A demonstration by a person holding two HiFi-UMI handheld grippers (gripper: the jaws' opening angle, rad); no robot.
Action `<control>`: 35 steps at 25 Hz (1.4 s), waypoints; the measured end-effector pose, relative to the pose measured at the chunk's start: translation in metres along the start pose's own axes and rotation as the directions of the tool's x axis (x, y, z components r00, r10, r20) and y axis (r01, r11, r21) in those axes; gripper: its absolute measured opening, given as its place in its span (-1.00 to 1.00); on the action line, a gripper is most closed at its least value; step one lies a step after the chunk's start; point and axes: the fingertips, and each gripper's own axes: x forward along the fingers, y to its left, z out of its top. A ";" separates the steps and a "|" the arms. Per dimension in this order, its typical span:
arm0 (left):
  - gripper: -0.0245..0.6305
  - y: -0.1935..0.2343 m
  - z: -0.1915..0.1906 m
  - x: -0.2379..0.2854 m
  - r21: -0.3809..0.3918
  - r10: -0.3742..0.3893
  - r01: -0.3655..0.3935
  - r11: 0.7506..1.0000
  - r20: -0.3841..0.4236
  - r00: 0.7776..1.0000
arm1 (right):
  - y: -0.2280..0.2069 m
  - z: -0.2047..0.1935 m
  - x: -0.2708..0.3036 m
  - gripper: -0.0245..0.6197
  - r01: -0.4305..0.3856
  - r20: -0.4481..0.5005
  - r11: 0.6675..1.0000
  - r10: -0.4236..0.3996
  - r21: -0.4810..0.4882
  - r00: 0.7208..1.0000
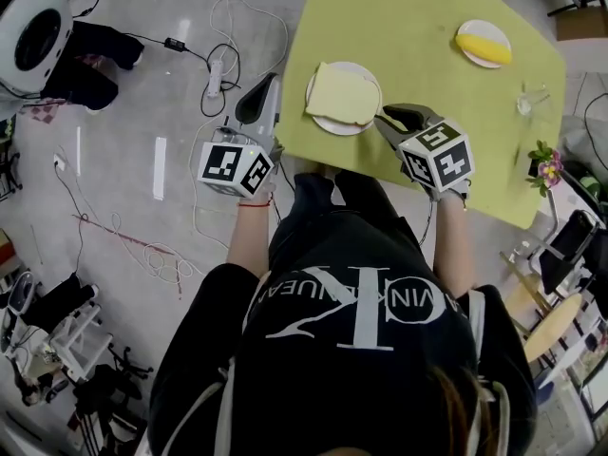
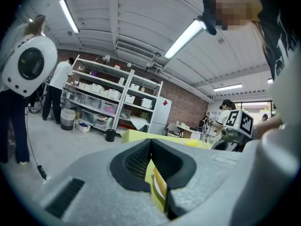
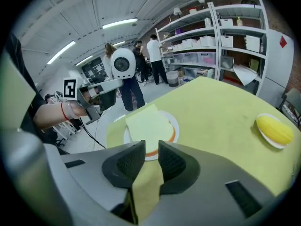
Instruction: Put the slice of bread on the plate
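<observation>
A pale square slice of bread [image 1: 342,95] lies flat on a white plate [image 1: 326,123] near the front left corner of the yellow-green table [image 1: 427,27]. My right gripper [image 1: 385,117] hovers just right of the plate, pointing down at it. In the right gripper view its jaws [image 3: 151,147] stand a narrow gap apart with nothing between them, and the bread [image 3: 148,124] and the plate's orange-rimmed edge [image 3: 167,145] lie just ahead. My left gripper [image 1: 266,88] hangs off the table's left edge. Its tips meet [image 2: 150,142] and hold nothing.
A second plate with a yellow item [image 1: 483,44] sits at the table's far right, with a small glass [image 1: 525,103] and flowers [image 1: 546,167] near the right edge. Cables [image 1: 228,27] and a white round device [image 1: 33,31] lie on the floor at left. A wooden chair [image 1: 556,321] stands at the right.
</observation>
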 end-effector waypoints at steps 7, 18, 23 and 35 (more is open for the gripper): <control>-0.89 -0.001 0.011 0.003 0.014 0.010 -0.010 1.000 0.012 1.000 | -0.008 0.023 -0.014 -0.92 0.043 0.146 0.999 -0.043 0.004 0.988; -0.89 -0.006 0.033 0.007 0.070 0.017 -0.019 0.997 0.035 0.999 | -0.025 0.063 -0.047 -0.92 0.129 0.400 0.991 -0.130 0.031 0.907; -0.89 -0.011 0.046 0.008 0.103 0.024 -0.029 0.994 0.056 0.998 | -0.032 0.080 -0.071 -0.92 0.164 0.512 0.986 -0.155 0.029 0.845; -0.89 -0.002 0.079 0.000 0.154 0.066 -0.085 0.984 0.126 0.990 | -0.030 0.117 -0.101 -0.92 0.187 0.686 0.982 -0.152 0.023 0.712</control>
